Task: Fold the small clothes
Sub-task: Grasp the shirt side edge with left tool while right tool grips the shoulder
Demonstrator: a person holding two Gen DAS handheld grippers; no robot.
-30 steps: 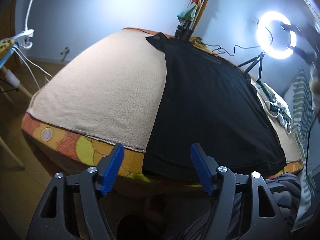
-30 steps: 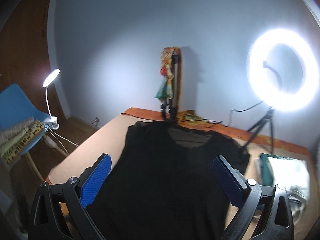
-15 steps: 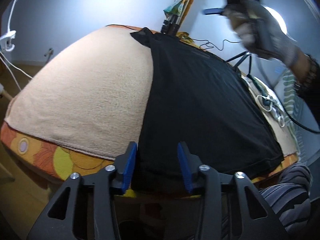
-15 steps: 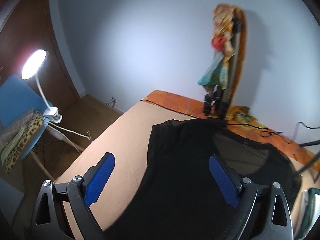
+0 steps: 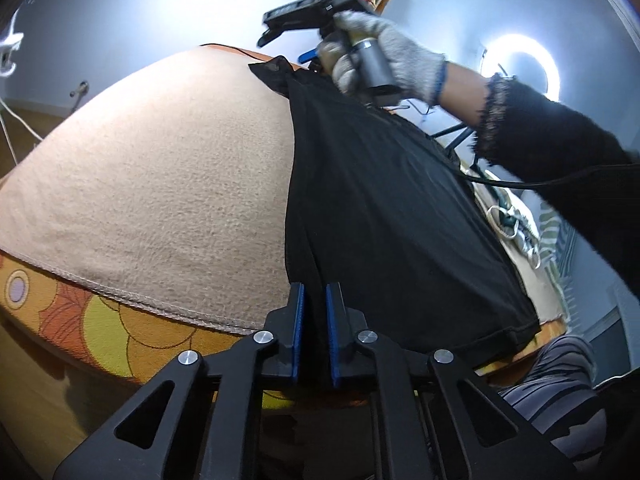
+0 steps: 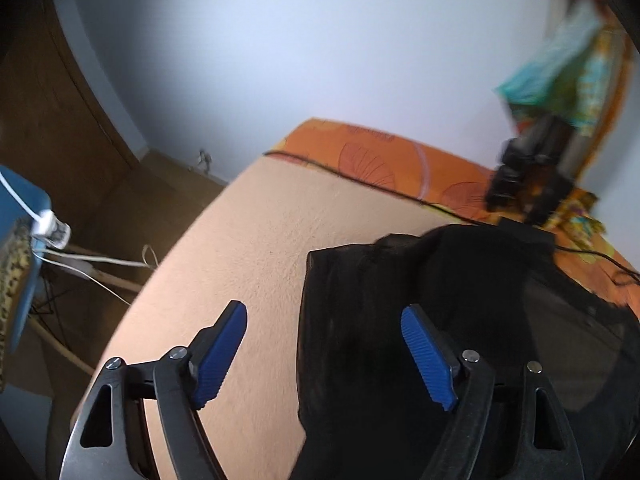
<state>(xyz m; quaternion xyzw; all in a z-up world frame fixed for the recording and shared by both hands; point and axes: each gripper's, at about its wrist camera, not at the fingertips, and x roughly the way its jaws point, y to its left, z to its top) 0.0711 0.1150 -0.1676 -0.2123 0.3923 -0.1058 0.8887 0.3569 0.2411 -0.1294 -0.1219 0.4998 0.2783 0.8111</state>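
Note:
A black top (image 5: pixel 384 216) lies spread flat on a beige blanket (image 5: pixel 168 184), its neck end at the far side. My left gripper (image 5: pixel 314 332) is shut on the top's near left hem corner, at the table's front edge. My right gripper (image 6: pixel 324 356) is open and hovers above the top's far left shoulder (image 6: pixel 360 304), its jaws straddling the garment's left edge. In the left wrist view a gloved hand holds the right gripper (image 5: pixel 316 20) over that far shoulder.
The table carries an orange flowered cover (image 5: pixel 100 332) under the blanket. A tripod with a colourful cloth (image 6: pixel 548 152) and a black cable (image 6: pixel 360 184) sit at the far edge. A ring light (image 5: pixel 520 64) stands right; loose items (image 5: pixel 516 224) lie beside the top. A blue chair (image 6: pixel 20 264) stands left.
My left gripper moved in and closed on the hem corner. My right gripper travelled forward and down to the far left shoulder and narrowed its opening.

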